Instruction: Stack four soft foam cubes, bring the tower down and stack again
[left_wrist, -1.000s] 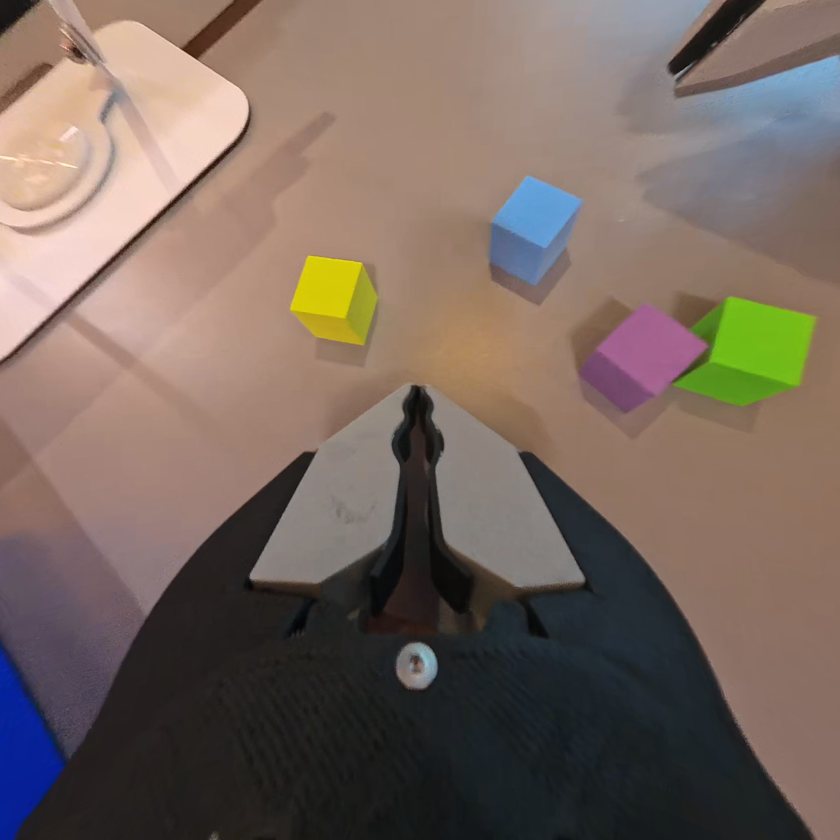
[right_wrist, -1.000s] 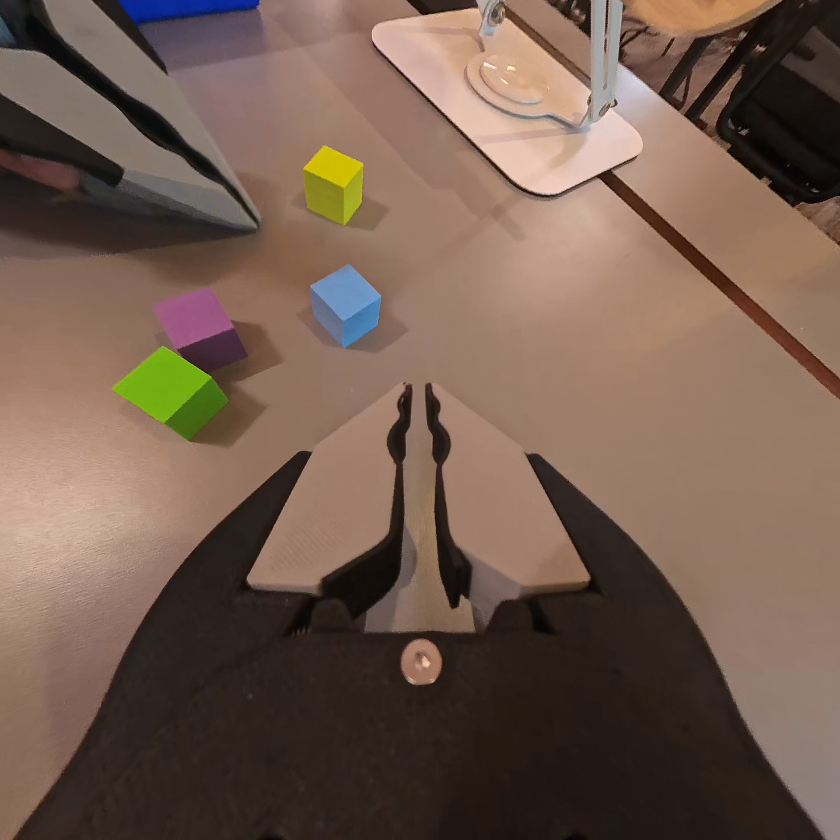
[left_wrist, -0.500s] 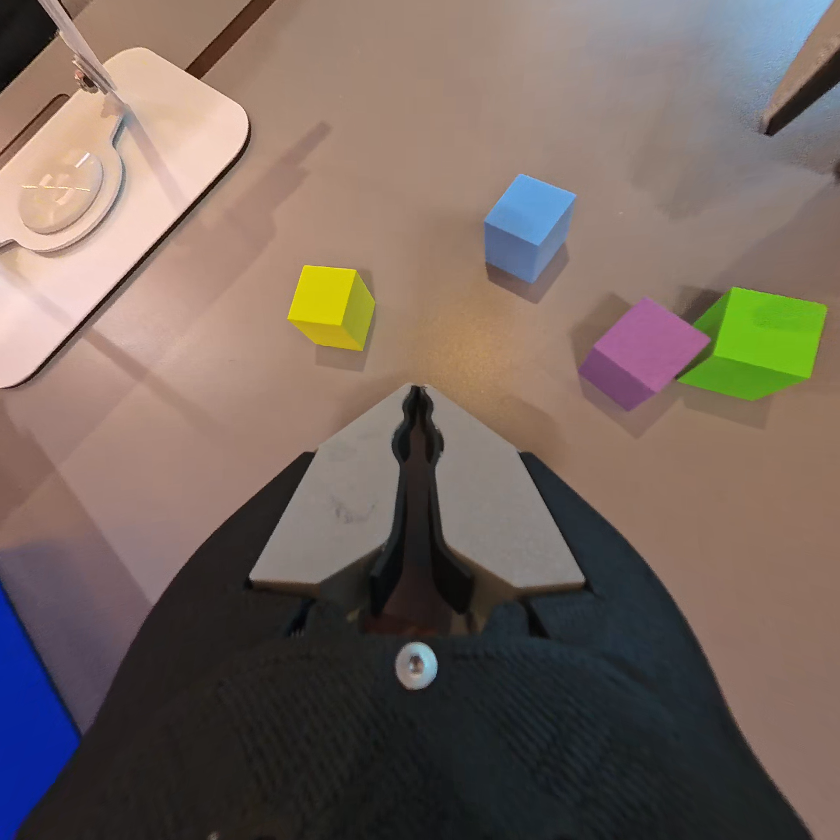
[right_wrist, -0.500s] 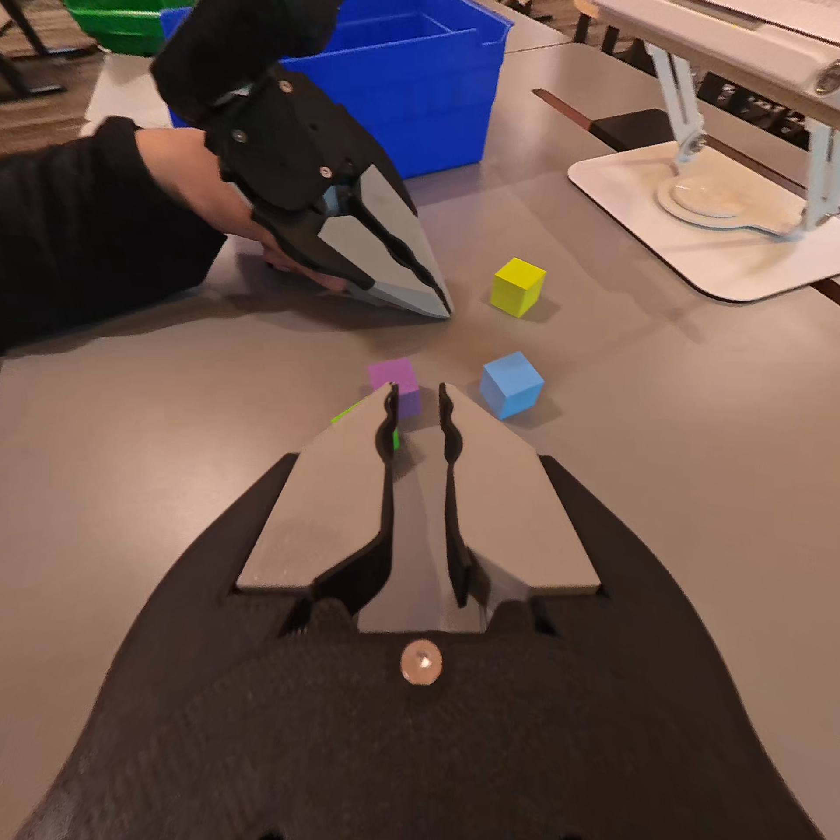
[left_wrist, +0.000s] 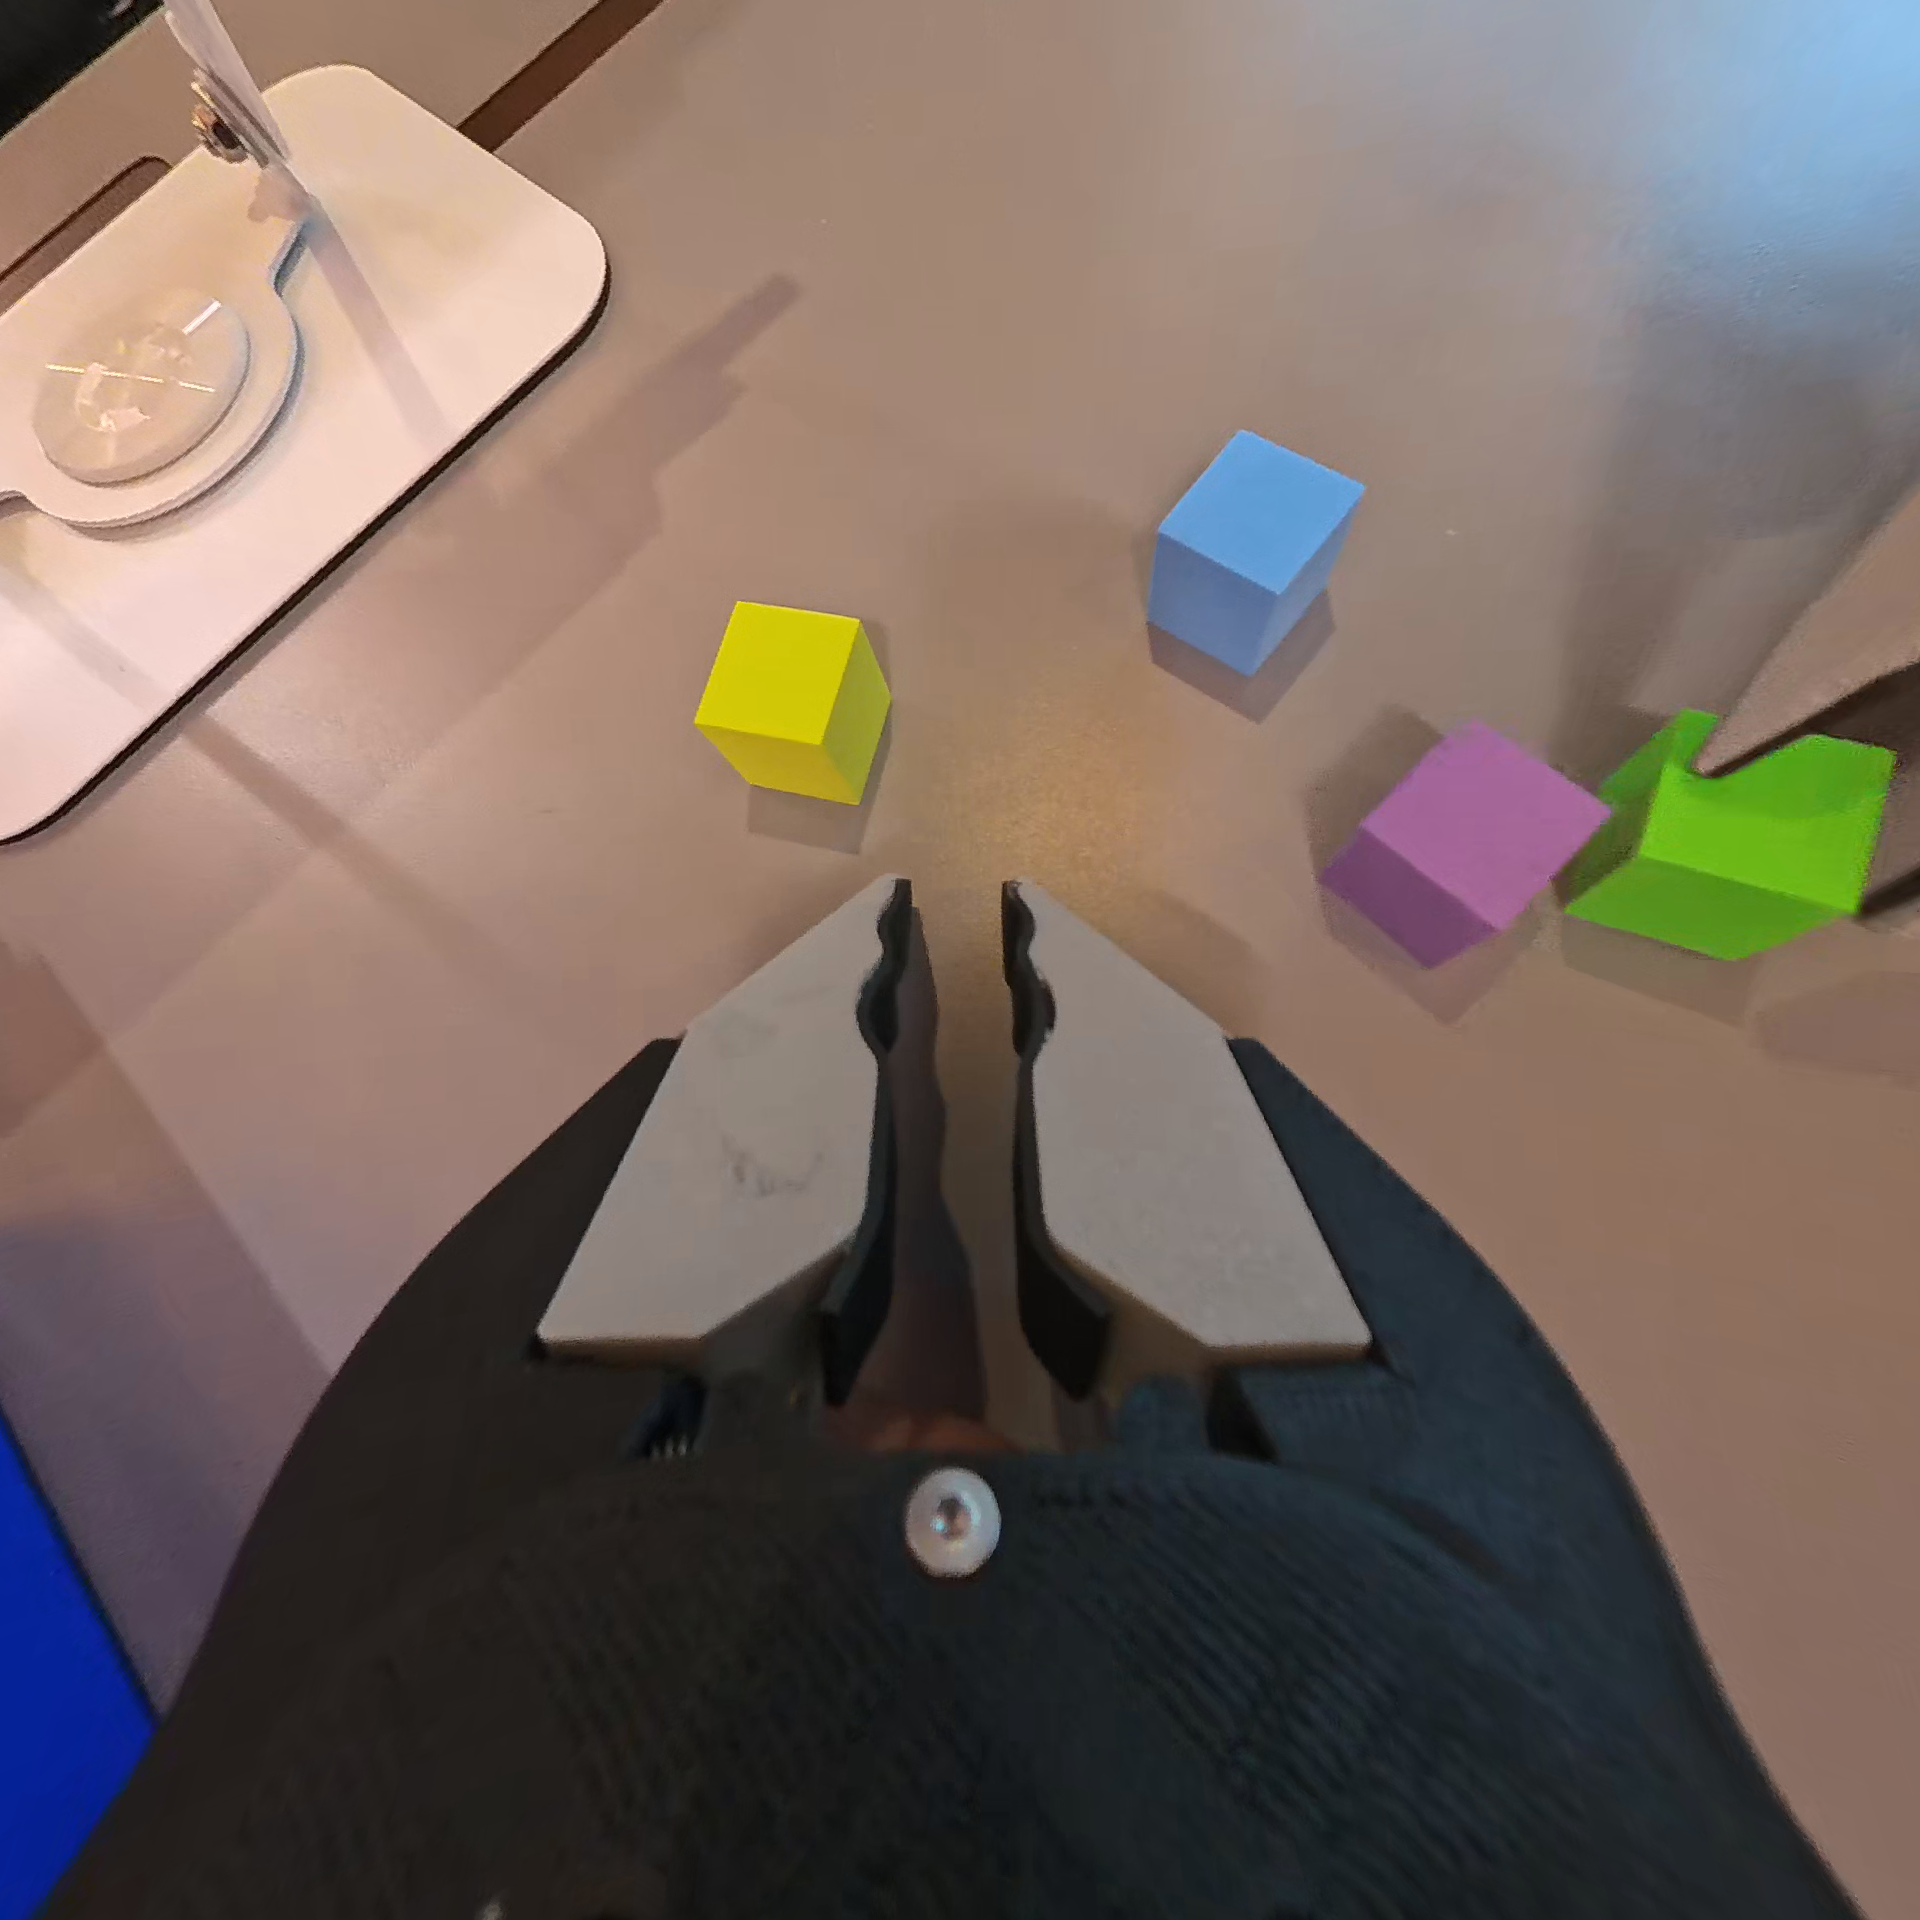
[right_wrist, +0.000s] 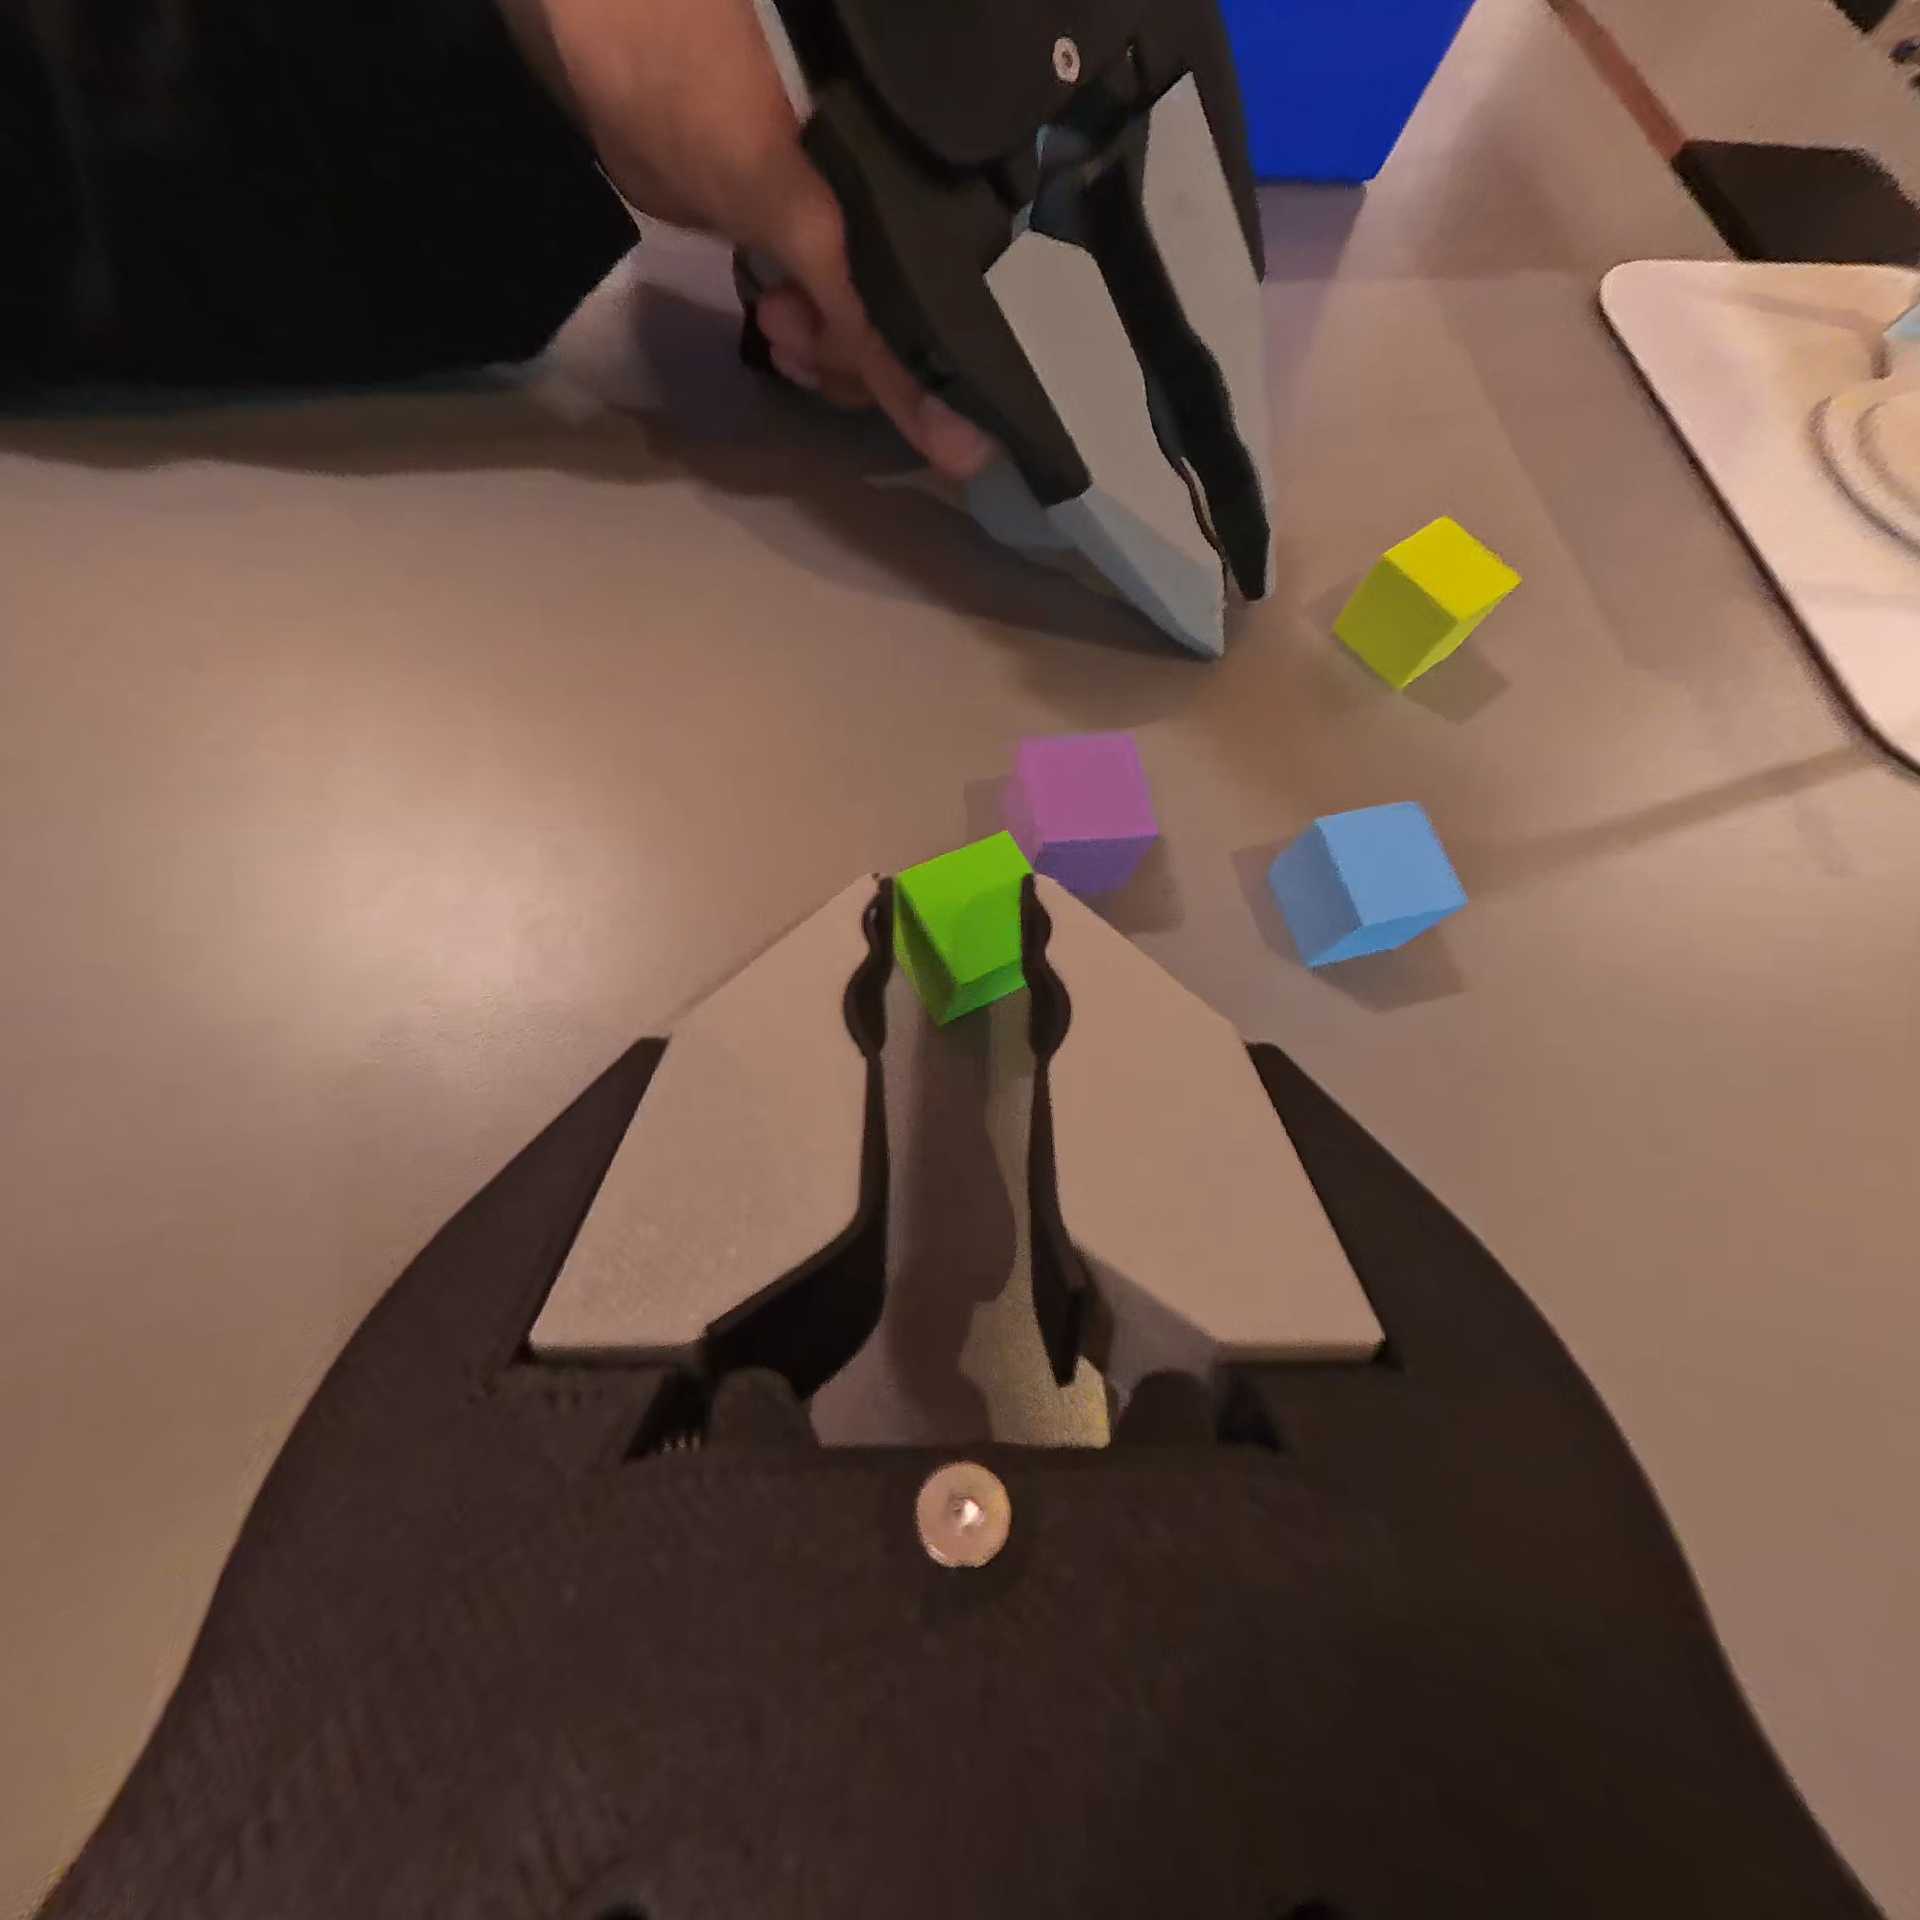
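Right gripper (right_wrist: 958, 899) jaws clamped on green cube (right_wrist: 961, 925), on the table (right_wrist: 416, 831) touching purple cube (right_wrist: 1086, 805). Left gripper (left_wrist: 956, 894) jaws slightly parted, empty, near yellow cube (left_wrist: 795, 701); blue cube (left_wrist: 1252, 551) farther right.

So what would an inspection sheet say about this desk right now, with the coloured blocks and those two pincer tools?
Surface: grey table, nothing stacked on it yet.
Job's things: green cube between the right gripper's fingertips, touching the purple cube; blue cube and yellow cube stand apart.
Clutter: white stand base with a round lens on it; blue bin at the far edge.
Grippers: right gripper around the green cube, grip not certain; left gripper slightly open, empty, held by a hand.
Cables: nothing seen.
Surroundings: dark sleeve; little else visible.
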